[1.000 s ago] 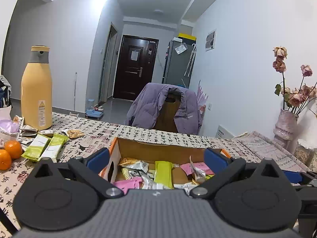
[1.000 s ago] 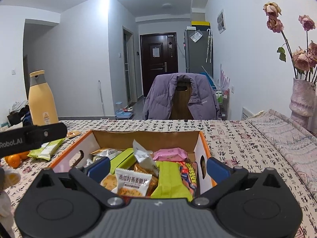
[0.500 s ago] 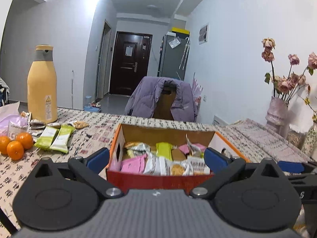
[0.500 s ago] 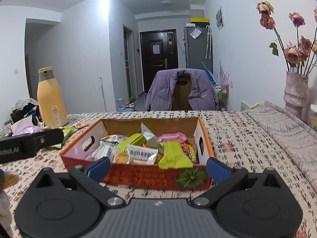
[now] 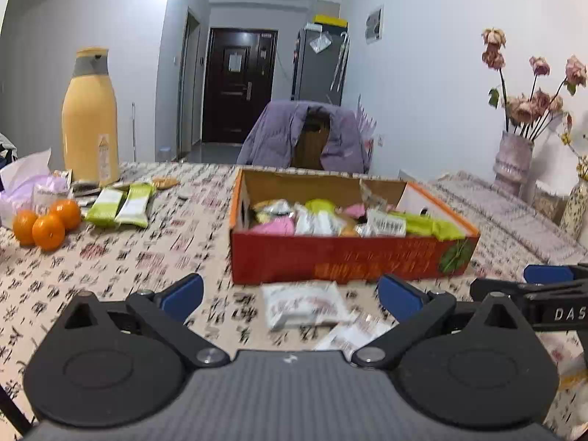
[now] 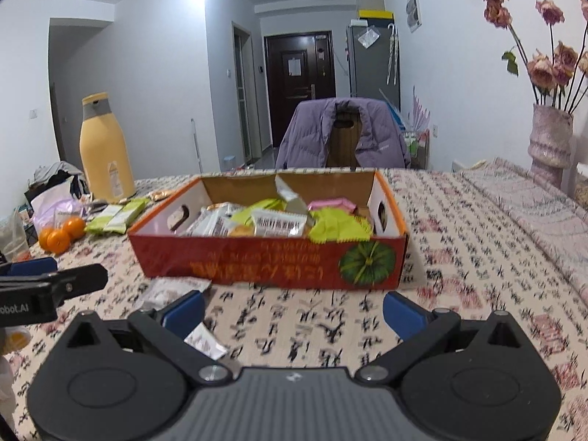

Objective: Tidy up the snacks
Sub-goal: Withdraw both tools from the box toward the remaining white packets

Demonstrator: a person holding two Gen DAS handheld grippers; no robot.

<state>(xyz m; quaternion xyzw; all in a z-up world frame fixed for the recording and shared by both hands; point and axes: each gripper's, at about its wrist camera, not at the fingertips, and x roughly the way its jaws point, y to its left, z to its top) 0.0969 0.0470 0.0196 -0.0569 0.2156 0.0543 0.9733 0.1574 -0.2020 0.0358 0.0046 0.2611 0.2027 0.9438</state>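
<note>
**Both tools spread and empty in front of the snack box**

The left tool (image 5: 290, 296) has its blue fingers set wide apart and holds nothing. Directly ahead of it, between the fingertips, a white snack packet (image 5: 303, 303) lies flat on the tabletop (image 5: 147, 257); a second white packet (image 5: 354, 334) lies just beside the tool's right finger. Both packets are blurred and their print cannot be read.

The right tool (image 6: 294, 314) is likewise spread and empty. A small white packet (image 6: 204, 341) lies at the inner side of its left finger; whether it touches the finger cannot be determined.

Beyond both tools stands the red cardboard box (image 5: 349, 253), open at the top, with a pumpkin picture on its near wall. It is filled with mixed snack packets (image 6: 279, 220) in green, pink, white and silver.

Ahead and left of the left tool, well apart from the box, lie two green snack bars (image 5: 121, 205) side by side, three oranges (image 5: 46, 222) and a tall yellow bottle (image 5: 90, 117). A vase of dried roses (image 6: 551, 139) stands far right of the right tool.
</note>
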